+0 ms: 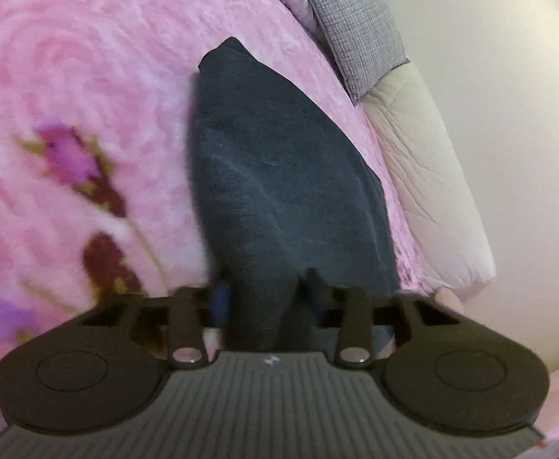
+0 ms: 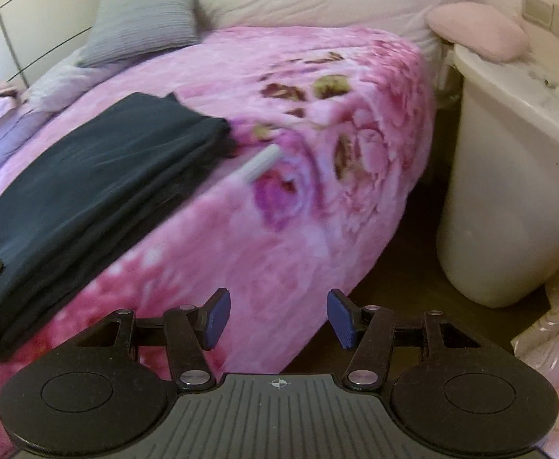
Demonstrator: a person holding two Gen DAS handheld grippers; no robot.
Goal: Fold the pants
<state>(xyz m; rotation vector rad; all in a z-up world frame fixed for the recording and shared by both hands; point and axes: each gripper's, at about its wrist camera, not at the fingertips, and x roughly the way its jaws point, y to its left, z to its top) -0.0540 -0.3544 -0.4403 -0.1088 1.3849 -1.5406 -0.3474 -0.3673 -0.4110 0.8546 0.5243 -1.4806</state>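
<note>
Bed: plush pink floral blanket [image 2: 317, 122], fleecy. Pants [image 2: 99, 176]: dark navy soft knit, folded into a long flat strip across the blanket. Grey ribbed pillow [image 2: 145, 19] at the head. Left gripper [image 1: 264, 306]: clamped on the pants' near end. Right gripper [image 2: 277, 319]: blue pads parted, empty, over the blanket's edge.

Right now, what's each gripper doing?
Left gripper: closed on the near end of the dark pants.
Right gripper: open, holding nothing, over the pink blanket.
</note>
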